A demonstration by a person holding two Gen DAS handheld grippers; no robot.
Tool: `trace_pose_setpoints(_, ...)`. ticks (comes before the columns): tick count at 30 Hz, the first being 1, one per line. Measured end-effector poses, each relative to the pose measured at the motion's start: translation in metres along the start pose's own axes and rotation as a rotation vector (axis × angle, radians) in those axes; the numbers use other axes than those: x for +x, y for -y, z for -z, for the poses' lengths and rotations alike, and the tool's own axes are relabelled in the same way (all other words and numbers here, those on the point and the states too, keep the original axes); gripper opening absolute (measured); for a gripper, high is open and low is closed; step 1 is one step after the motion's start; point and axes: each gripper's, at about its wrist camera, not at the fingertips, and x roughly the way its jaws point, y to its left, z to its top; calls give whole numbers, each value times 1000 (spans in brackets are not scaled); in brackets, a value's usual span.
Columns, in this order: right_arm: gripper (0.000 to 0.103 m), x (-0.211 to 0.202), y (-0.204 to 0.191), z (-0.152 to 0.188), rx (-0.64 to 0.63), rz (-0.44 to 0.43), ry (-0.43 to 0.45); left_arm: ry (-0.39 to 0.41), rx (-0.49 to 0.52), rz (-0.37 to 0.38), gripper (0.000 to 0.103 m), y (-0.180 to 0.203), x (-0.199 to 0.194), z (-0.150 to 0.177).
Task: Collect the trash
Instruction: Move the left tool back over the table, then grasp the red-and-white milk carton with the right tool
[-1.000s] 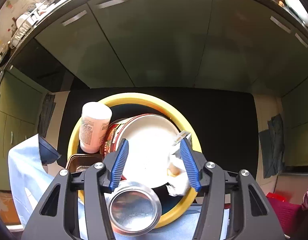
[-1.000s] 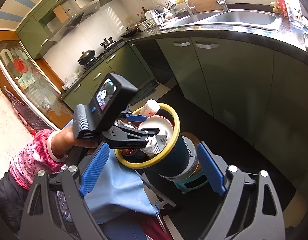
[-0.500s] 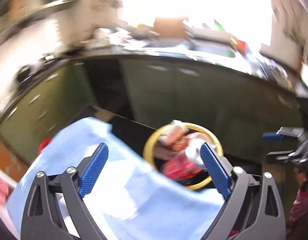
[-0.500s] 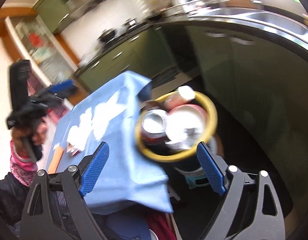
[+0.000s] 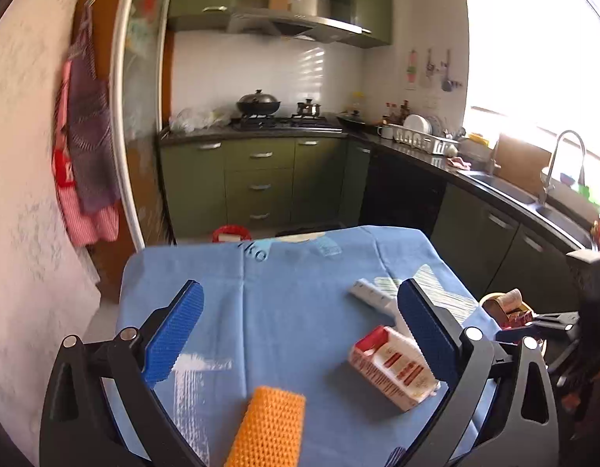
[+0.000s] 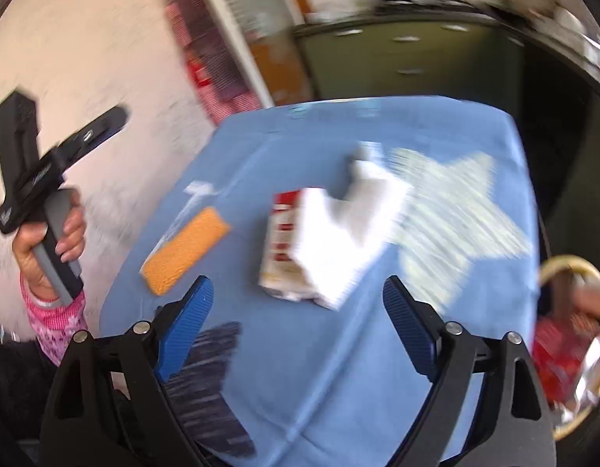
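Since the earlier frames both grippers have been swung away from the yellow-rimmed bin and are now aimed at the table, and the can that was between the left jaws is no longer there. In the left wrist view, the left gripper (image 5: 298,330) is seen pointing down over the blue tablecloth (image 5: 284,303); its jaws have just been opening and now stand wide apart, with nothing between them. An orange sponge (image 5: 270,428) is seen low between the fingers, a red and white carton (image 5: 393,367) lies on its side just inside the right finger, and a white tube (image 5: 372,295) lies beyond it. The bin (image 5: 506,307), filled with trash, is glimpsed past the table's right edge, beside part of the other gripper. In the right wrist view, which is blurred, the right gripper (image 6: 298,330) is held tilted down over the same cloth, its jaws spread and empty. The carton (image 6: 280,249) and a crumpled white paper (image 6: 342,233) touching it are seen ahead, the sponge (image 6: 185,251) to their left. At the left edge, a hand (image 6: 46,249) in a pink sleeve is seen gripping the left gripper's handle, raised beside the table. The bin (image 6: 572,334) is at the right edge.
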Motion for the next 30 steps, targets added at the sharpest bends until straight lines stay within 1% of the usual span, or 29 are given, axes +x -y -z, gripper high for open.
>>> trace_pose_setpoints(3,84,35,-32,0,-100,-11,-42,-9,-42,10,98,-22,4,10)
trace_pose_setpoints(5,84,51,-42,0,-140,4,-37,-9,-48,9,98,-29,5,16)
trace_pose_setpoints(7,84,68,-44,-2,-158,19,-38,-8,-46,12,98,-31,7,23)
trace_pose_setpoints(10,84,82,-40,-5,-160,23,-51,-18,-50,26,98,-33,9,32)
trace_pose_setpoints(13,84,84,-25,-9,-129,54,-58,-33,-52,38,98,-31,17,34)
trace_pose_setpoints(16,84,76,7,-17,-39,122,-47,-40,-52,36,98,-31,23,35)
trace_pose_setpoints(18,84,71,21,-19,7,141,-47,-46,-61,36,98,-32,26,35)
trace_pose_setpoints(20,84,64,17,-18,-7,124,-31,-52,-68,37,98,-33,29,35)
trace_pose_setpoints(23,84,65,-10,-17,-66,85,-16,-58,-72,38,98,-33,31,35)
trace_pose_setpoints(25,84,77,-22,-18,-88,92,-32,-59,-67,40,98,-31,30,36)
trace_pose_setpoints(27,83,87,-24,-17,-93,113,-53,-60,-57,39,98,-29,30,36)
trace_pose_setpoints(30,83,95,-25,-20,-94,144,-45,-58,-29,21,98,-25,29,38)
